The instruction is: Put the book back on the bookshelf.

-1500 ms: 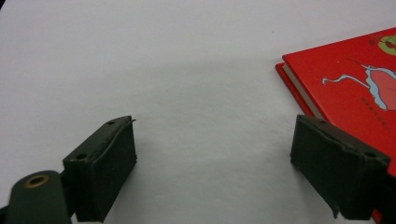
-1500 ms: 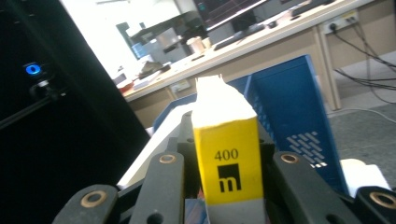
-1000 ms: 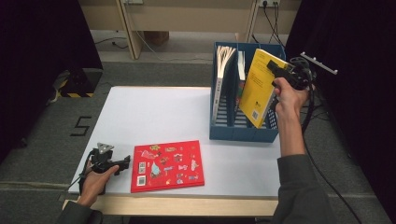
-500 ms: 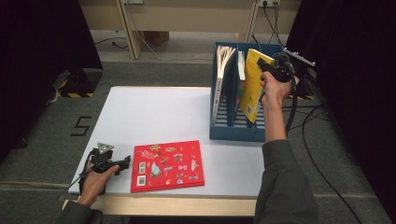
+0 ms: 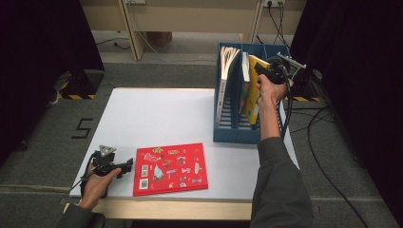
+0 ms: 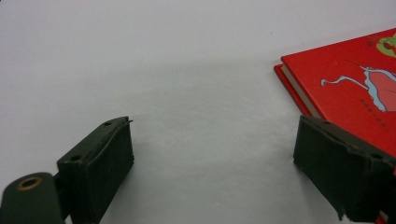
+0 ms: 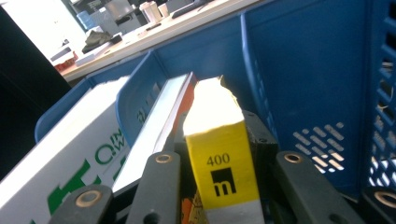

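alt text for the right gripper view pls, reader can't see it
The right gripper is clamped on the spine of a yellow book marked "400" with a black "m" logo, inside a blue plastic slotted file rack. To its left stand a thin white-edged book and a white book with green lettering, past a divider.

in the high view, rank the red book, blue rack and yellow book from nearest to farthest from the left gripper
1. red book: flat on the table just right of the left gripper.
2. blue rack: far right part of the table.
3. yellow book: upright inside the rack, clamped in the right gripper, toward its far end.
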